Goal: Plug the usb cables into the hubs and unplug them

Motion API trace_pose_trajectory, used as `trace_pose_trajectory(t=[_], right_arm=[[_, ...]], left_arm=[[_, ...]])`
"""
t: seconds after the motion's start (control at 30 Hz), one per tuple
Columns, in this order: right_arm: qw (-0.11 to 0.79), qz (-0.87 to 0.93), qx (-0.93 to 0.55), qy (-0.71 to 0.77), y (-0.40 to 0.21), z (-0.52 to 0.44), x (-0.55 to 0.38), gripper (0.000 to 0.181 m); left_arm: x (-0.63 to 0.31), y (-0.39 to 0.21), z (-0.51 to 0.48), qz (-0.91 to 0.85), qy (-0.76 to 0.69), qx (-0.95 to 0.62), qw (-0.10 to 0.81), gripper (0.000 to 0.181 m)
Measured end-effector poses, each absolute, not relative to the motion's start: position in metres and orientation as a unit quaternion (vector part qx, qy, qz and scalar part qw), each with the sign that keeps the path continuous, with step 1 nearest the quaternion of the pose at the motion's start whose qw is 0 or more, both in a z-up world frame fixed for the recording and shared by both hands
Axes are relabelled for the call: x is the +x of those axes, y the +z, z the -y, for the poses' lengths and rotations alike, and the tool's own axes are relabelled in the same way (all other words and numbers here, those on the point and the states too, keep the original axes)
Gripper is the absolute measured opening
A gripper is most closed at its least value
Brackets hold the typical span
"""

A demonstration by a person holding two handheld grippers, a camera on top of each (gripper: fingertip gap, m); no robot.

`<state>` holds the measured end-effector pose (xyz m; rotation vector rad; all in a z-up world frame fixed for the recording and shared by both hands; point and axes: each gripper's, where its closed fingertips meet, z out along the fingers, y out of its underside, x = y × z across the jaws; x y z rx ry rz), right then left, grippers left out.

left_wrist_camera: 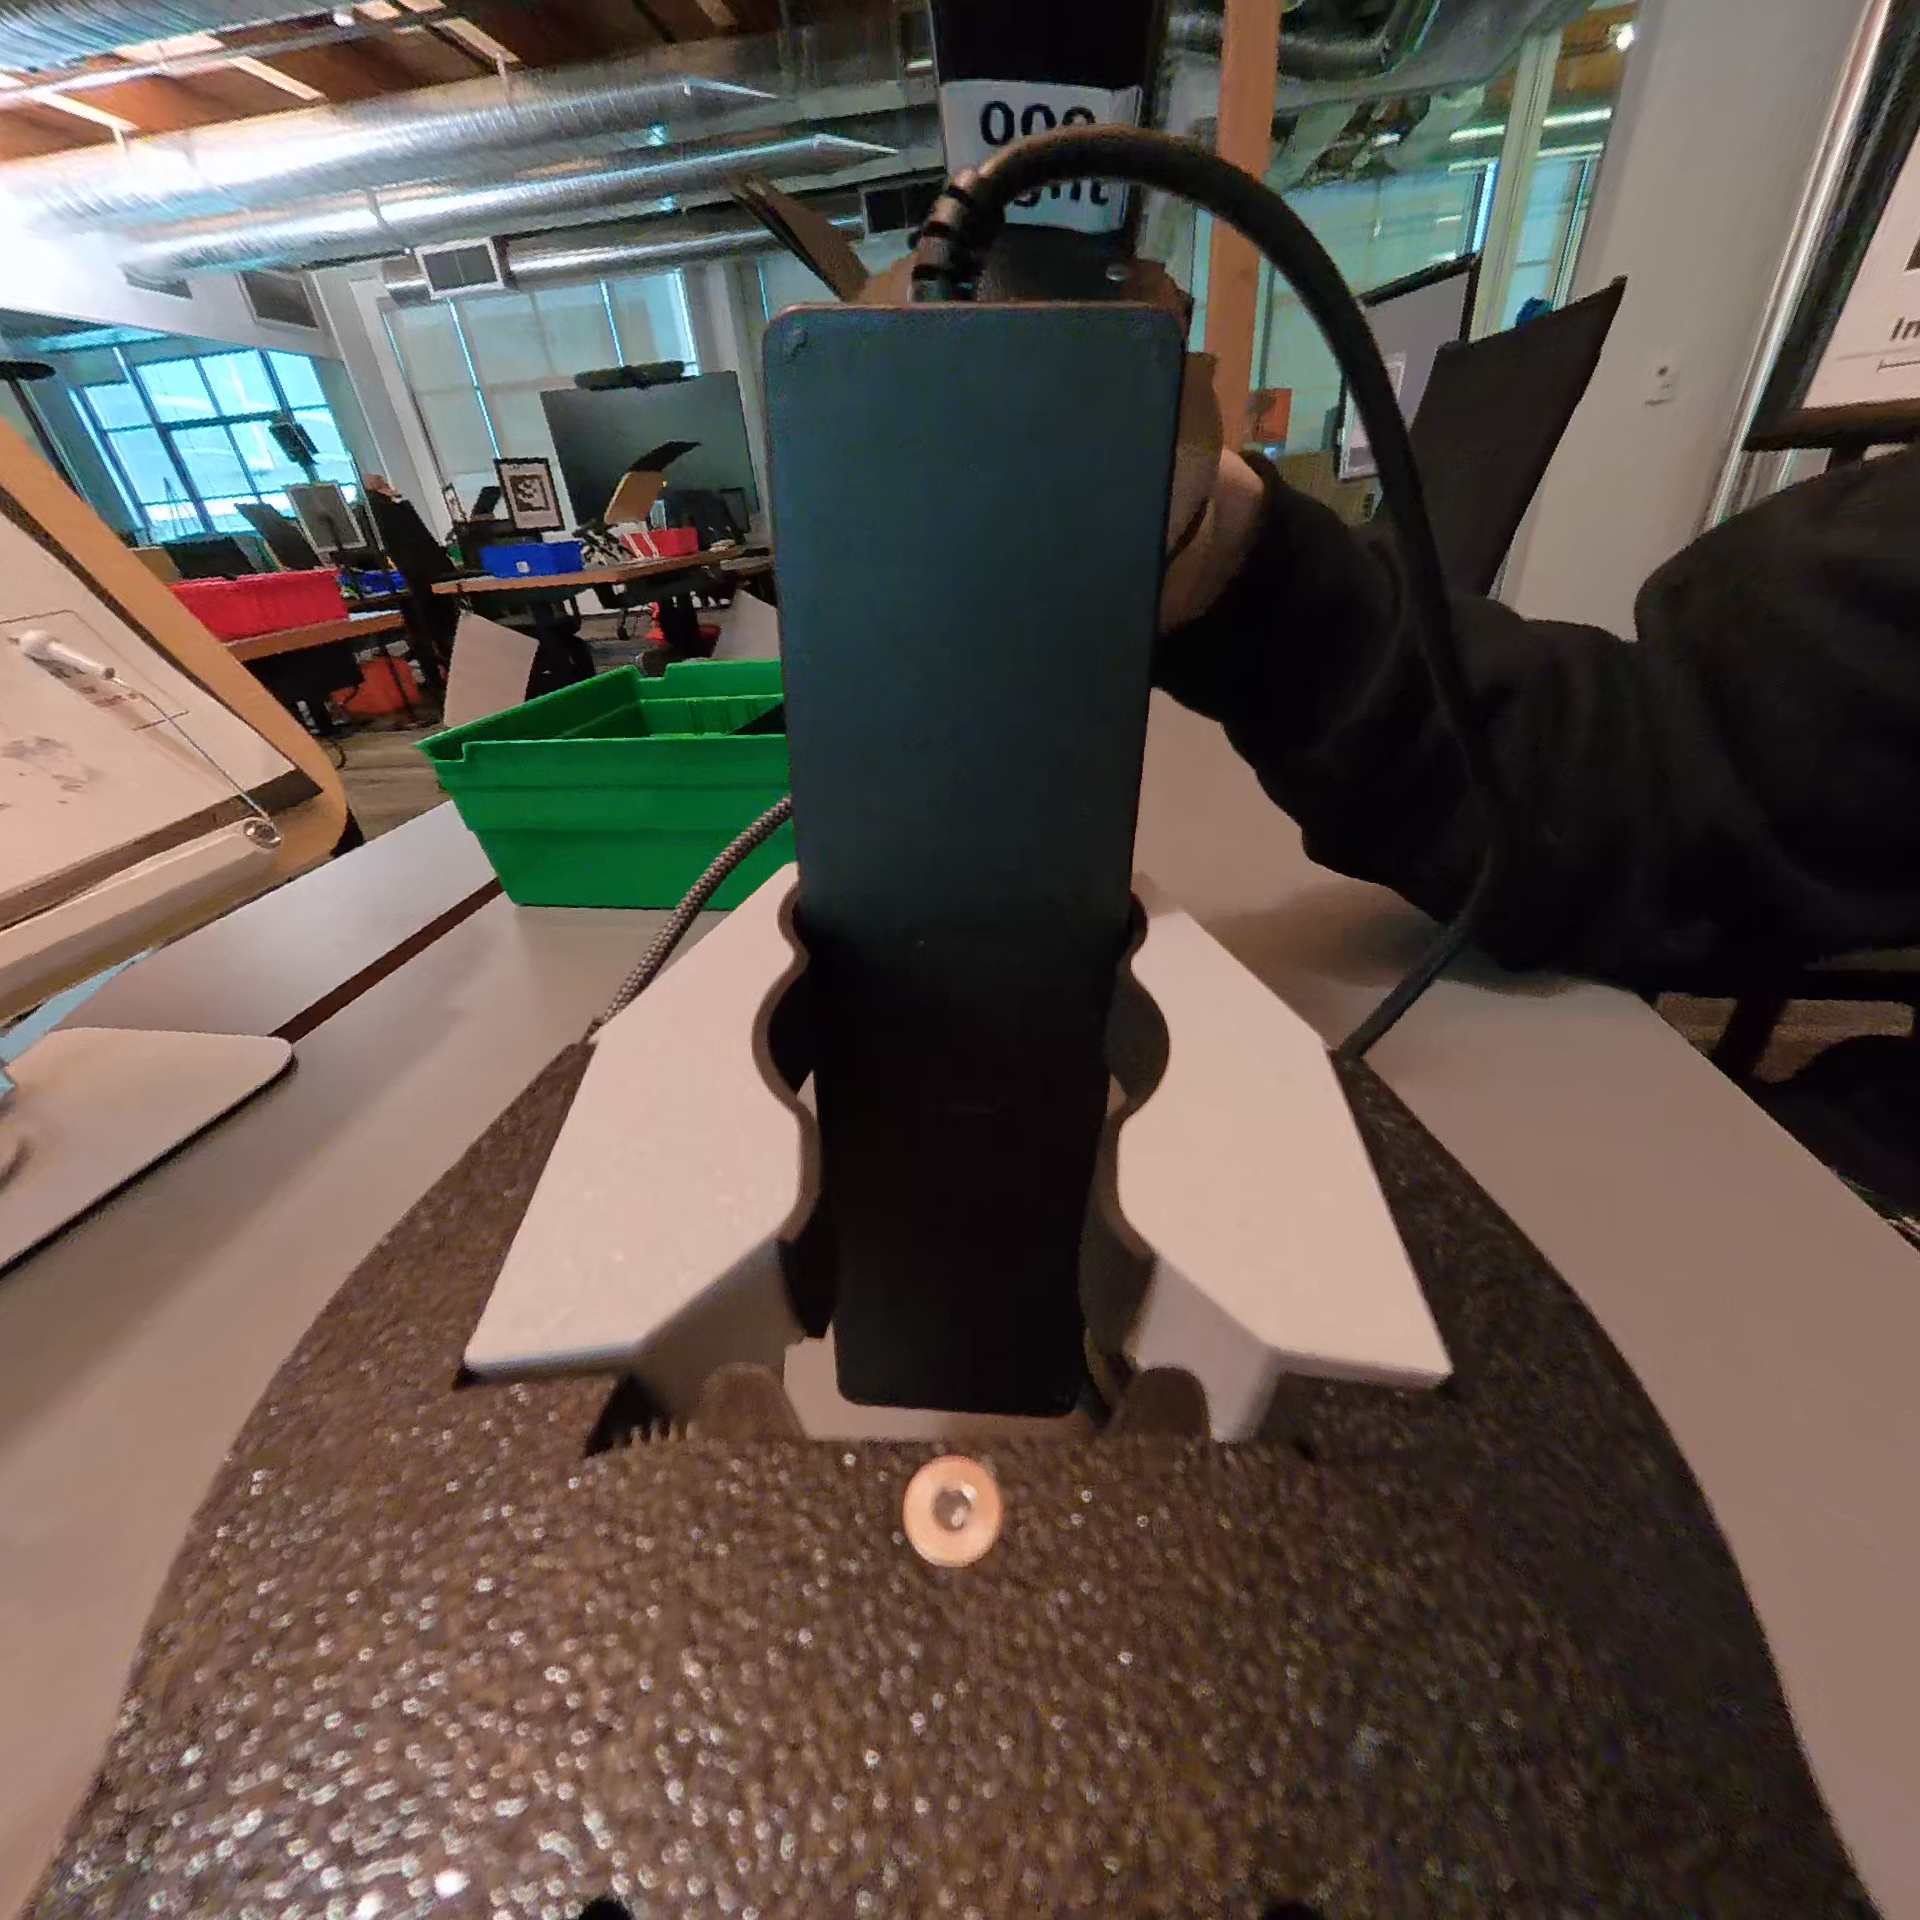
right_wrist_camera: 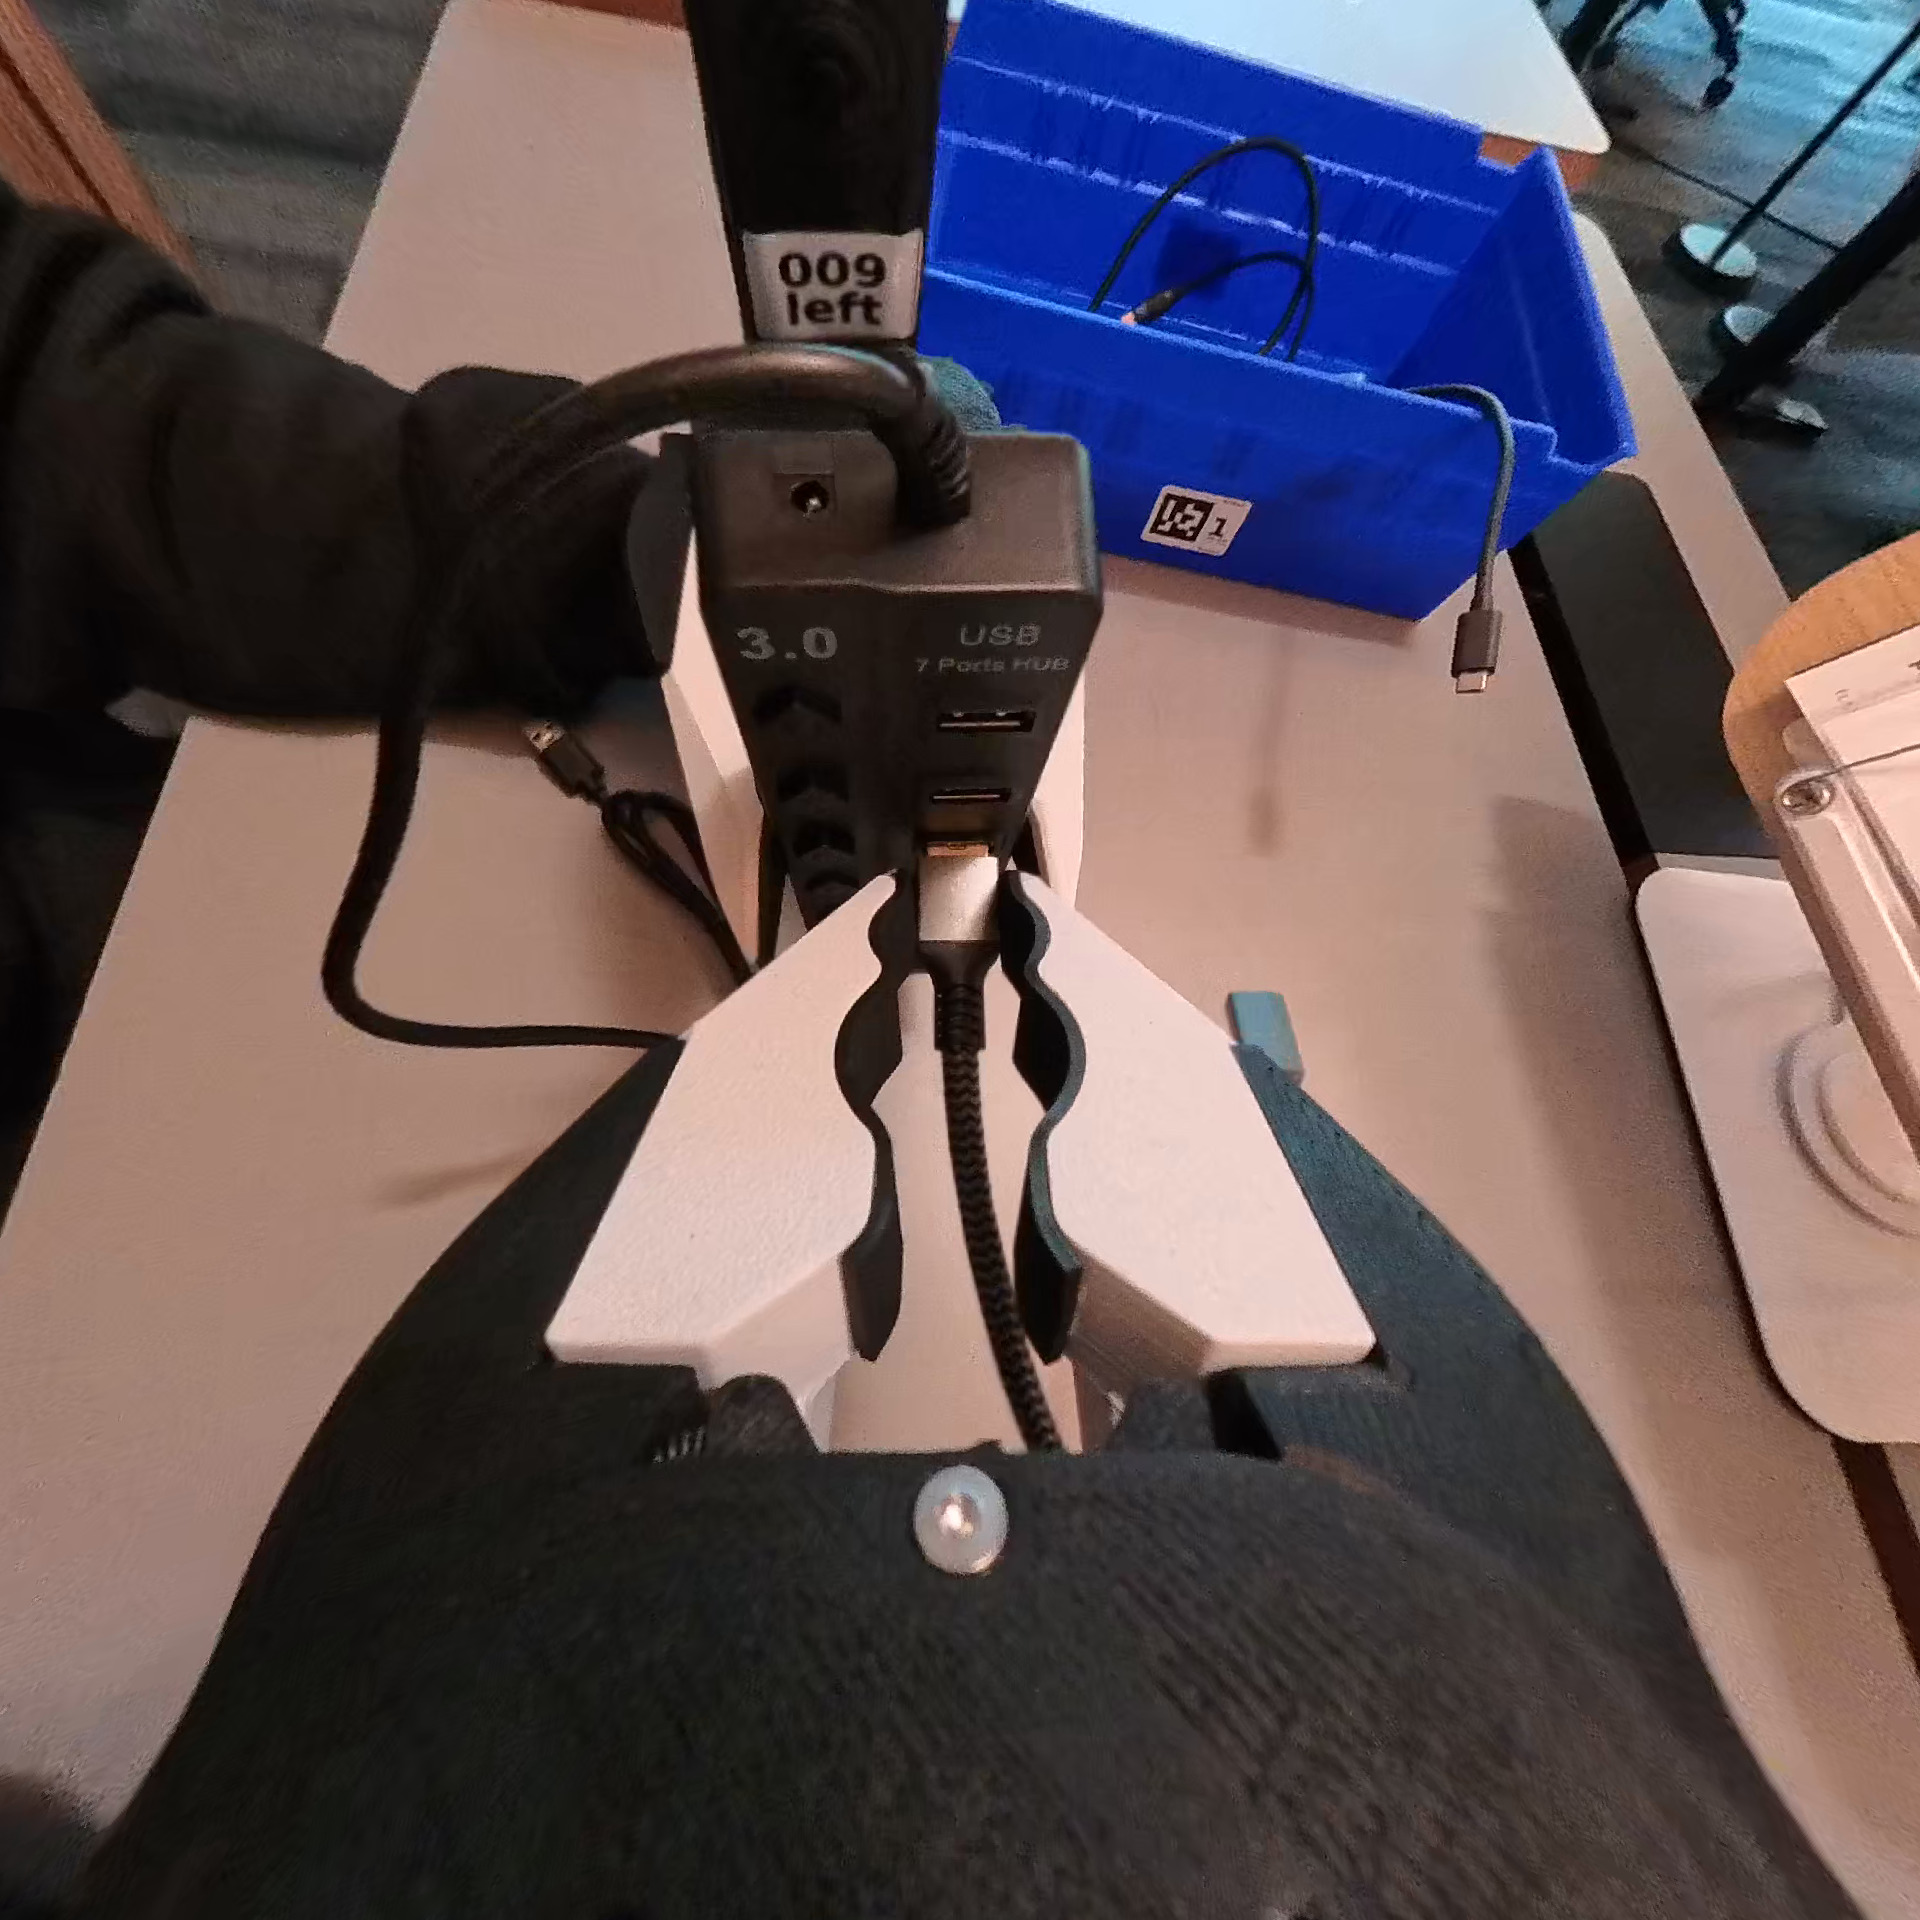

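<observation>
My left gripper (left_wrist_camera: 961,914) is shut on a black USB hub (left_wrist_camera: 966,727) and holds it upright above the table; this view shows the hub's plain back. In the right wrist view the hub's port face (right_wrist_camera: 894,665) is toward me, with the left gripper's white fingers (right_wrist_camera: 1055,842) behind it. My right gripper (right_wrist_camera: 948,883) is shut on a silver USB plug (right_wrist_camera: 956,894) with a braided cable (right_wrist_camera: 977,1195). The plug's tip sits at the third port down in the hub's right column. The hub's own black cable (right_wrist_camera: 416,831) loops to the left.
A blue bin (right_wrist_camera: 1299,447) with cables stands behind the hub, and a USB-C plug (right_wrist_camera: 1477,639) hangs over its edge. A green bin (left_wrist_camera: 613,790) stands at the table's far side. A stand base (right_wrist_camera: 1766,1091), a small grey adapter (right_wrist_camera: 1268,1023) and a loose plug (right_wrist_camera: 561,764) lie on the table.
</observation>
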<state>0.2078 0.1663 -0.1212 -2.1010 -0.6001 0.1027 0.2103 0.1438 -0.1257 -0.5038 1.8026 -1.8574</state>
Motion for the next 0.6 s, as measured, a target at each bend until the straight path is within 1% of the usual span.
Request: trace_pose_trajectory(t=[0.03,0.17,0.23,0.27,0.3,0.33,0.47,0.53,0.6], right_arm=[[0.459,0.239,-0.855,0.044,-0.123,-0.165,0.207,0.016],[0.444,0.236,-0.864,0.034,-0.128,-0.152,0.211,0.016],[0.369,0.19,-0.902,-0.12,-0.14,-0.12,0.276,0.015],[0.418,0.16,-0.892,-0.067,-0.129,-0.107,0.277,0.015],[0.502,0.129,-0.855,0.011,-0.102,-0.1,0.269,0.015],[0.555,0.102,-0.825,0.021,-0.078,-0.089,0.275,0.015],[0.602,0.07,-0.791,-0.079,-0.037,-0.038,0.306,0.015],[0.608,0.025,-0.786,-0.109,-0.026,-0.01,0.329,0.015],[0.599,-0.01,-0.793,-0.11,-0.029,0.015,0.349,0.015]], left_arm=[[0.209,-0.128,-0.142,-0.668,-0.678,-0.181,0.247,0.052],[0.209,-0.13,-0.14,-0.675,-0.673,-0.182,0.243,0.053],[0.206,-0.108,-0.18,-0.61,-0.714,-0.215,0.266,0.052],[0.203,-0.097,-0.194,-0.586,-0.728,-0.22,0.279,0.052],[0.2,-0.088,-0.197,-0.569,-0.741,-0.213,0.286,0.052],[0.198,-0.083,-0.192,-0.561,-0.751,-0.203,0.282,0.052],[0.206,-0.102,-0.165,-0.607,-0.723,-0.2,0.262,0.052],[0.203,-0.1,-0.158,-0.608,-0.729,-0.189,0.253,0.052],[0.201,-0.097,-0.157,-0.603,-0.735,-0.185,0.249,0.052]])
